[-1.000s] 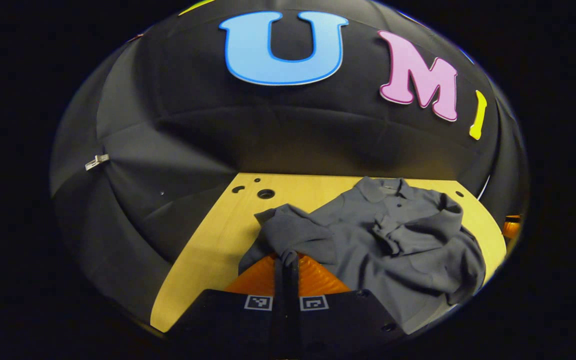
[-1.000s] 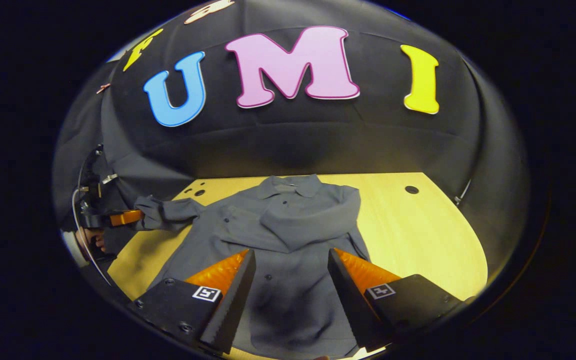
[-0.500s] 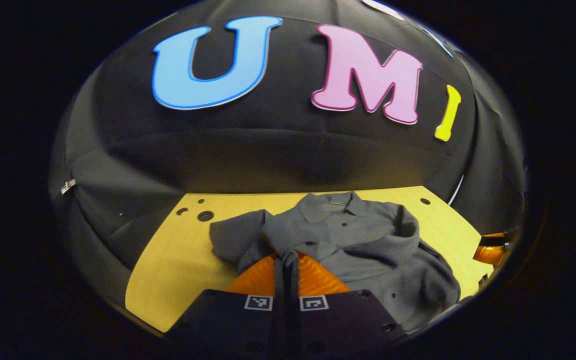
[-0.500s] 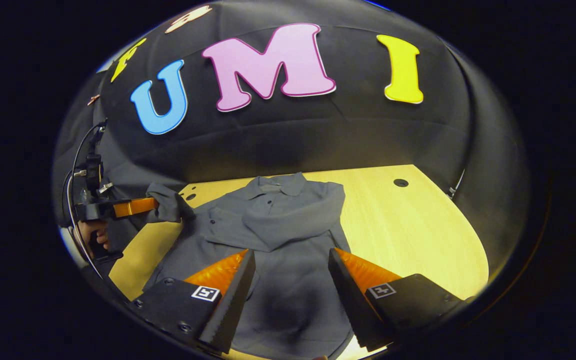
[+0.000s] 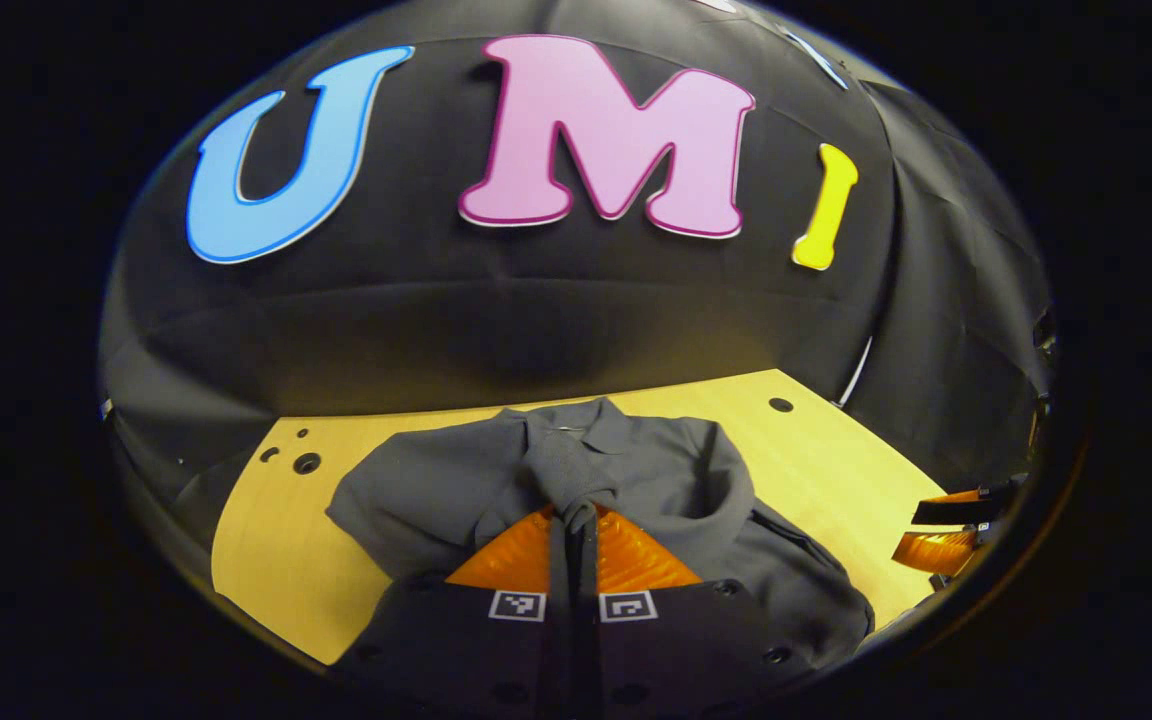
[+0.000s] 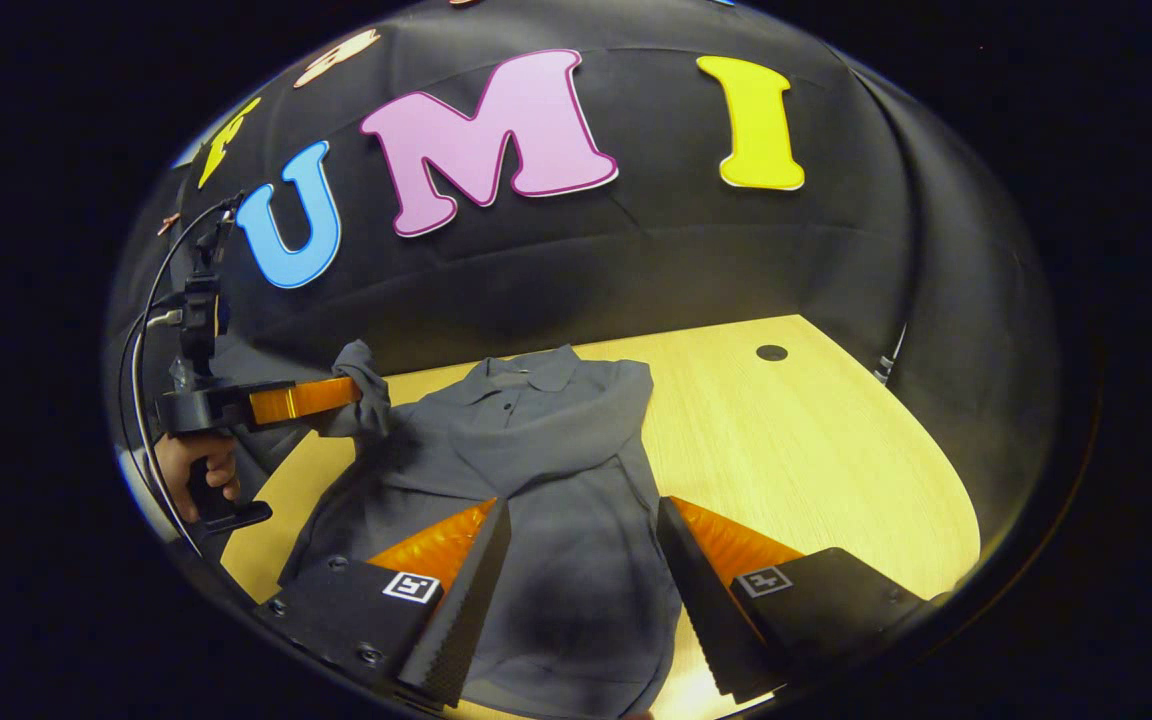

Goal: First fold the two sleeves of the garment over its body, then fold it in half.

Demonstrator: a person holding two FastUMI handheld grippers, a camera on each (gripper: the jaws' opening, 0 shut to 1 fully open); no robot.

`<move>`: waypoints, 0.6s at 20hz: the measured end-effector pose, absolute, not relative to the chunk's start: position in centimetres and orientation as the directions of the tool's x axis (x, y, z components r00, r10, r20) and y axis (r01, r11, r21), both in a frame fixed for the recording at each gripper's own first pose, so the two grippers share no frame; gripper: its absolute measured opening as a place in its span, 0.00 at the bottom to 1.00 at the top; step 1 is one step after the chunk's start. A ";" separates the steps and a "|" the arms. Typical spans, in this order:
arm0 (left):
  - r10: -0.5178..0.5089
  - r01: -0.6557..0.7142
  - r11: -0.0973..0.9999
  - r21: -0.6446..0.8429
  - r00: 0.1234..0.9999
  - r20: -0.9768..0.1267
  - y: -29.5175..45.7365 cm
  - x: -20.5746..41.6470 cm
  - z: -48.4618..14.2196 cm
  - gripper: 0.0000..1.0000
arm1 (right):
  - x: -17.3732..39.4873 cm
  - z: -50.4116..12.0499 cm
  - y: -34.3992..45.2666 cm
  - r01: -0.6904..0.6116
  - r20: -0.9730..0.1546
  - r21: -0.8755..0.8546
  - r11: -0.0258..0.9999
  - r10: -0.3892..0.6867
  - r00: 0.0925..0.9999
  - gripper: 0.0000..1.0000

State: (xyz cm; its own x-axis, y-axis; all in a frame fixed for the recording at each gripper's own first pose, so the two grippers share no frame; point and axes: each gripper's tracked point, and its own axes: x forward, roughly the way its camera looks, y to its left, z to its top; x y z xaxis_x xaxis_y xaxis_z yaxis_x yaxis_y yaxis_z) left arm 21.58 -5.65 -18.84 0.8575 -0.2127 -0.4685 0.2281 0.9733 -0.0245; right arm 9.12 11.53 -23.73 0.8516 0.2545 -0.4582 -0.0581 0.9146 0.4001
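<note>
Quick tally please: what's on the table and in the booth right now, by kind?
Garments: 1, the grey shirt on the wooden table
Grippers: 2, the left gripper shut on a sleeve, the right gripper open above the shirt
Tables: 1
Hands seen: 1, a hand holding the left gripper
Total: 5

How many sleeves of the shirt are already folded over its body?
1. One sleeve lies across the chest of the shirt. The other sleeve is lifted off the table, pinched in the left claw. The right claw is open above the shirt.
</note>
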 end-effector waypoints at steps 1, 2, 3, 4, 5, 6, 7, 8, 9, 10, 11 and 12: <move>-0.228 0.244 0.969 -0.027 0.853 -0.470 -6.8 21.8 -19.2 0.05 | 9.0 -24.0 11.0 -0.052 -0.462 0.404 0.913 0.253 0.850 0.91; -0.240 0.256 0.966 -0.030 0.847 -0.475 -7.8 22.0 -19.8 0.05 | 8.8 -24.4 10.5 -0.045 -0.467 0.408 0.912 0.250 0.848 0.91; -0.246 0.265 0.964 -0.030 0.840 -0.484 -8.8 22.2 -20.4 0.05 | 8.8 -24.7 10.2 -0.038 -0.471 0.410 0.911 0.247 0.847 0.91; -0.252 0.273 0.961 -0.031 0.832 -0.495 -9.7 22.4 -21.3 0.05 | 8.7 -24.9 10.0 -0.033 -0.475 0.412 0.911 0.246 0.845 0.91; -0.259 0.281 0.959 -0.033 0.823 -0.506 -10.7 22.6 -22.2 0.05 | 8.5 -25.2 9.7 -0.028 -0.479 0.409 0.912 0.241 0.844 0.92; -0.264 0.289 0.957 -0.033 0.814 -0.518 -11.6 22.7 -23.0 0.05 | 8.4 -25.5 9.4 -0.026 -0.483 0.407 0.913 0.239 0.843 0.92; -0.267 0.298 0.954 -0.028 0.807 -0.527 -12.4 22.9 -23.9 0.05 | 8.3 -25.7 9.0 -0.024 -0.485 0.403 0.915 0.236 0.842 0.91; -0.266 0.304 0.953 -0.019 0.801 -0.537 -13.0 23.1 -24.6 0.06 | 8.1 -25.9 8.7 -0.022 -0.489 0.400 0.916 0.234 0.841 0.92; -0.264 0.309 0.951 -0.010 0.795 -0.547 -13.4 23.2 -25.6 0.06 | 8.1 -26.1 8.5 -0.021 -0.493 0.397 0.918 0.233 0.838 0.92; -0.262 0.311 0.950 -0.006 0.790 -0.554 -13.8 23.2 -26.2 0.06 | 7.9 -26.5 8.2 -0.019 -0.497 0.396 0.918 0.232 0.836 0.92; -0.263 0.313 0.950 -0.008 0.785 -0.562 -14.1 23.0 -26.9 0.06 | 7.9 -26.7 8.0 -0.017 -0.501 0.397 0.918 0.232 0.834 0.92; -0.278 0.322 0.946 -0.025 0.772 -0.572 -14.7 23.0 -27.7 0.06 | 7.8 -26.9 7.7 -0.014 -0.505 0.397 0.918 0.231 0.832 0.91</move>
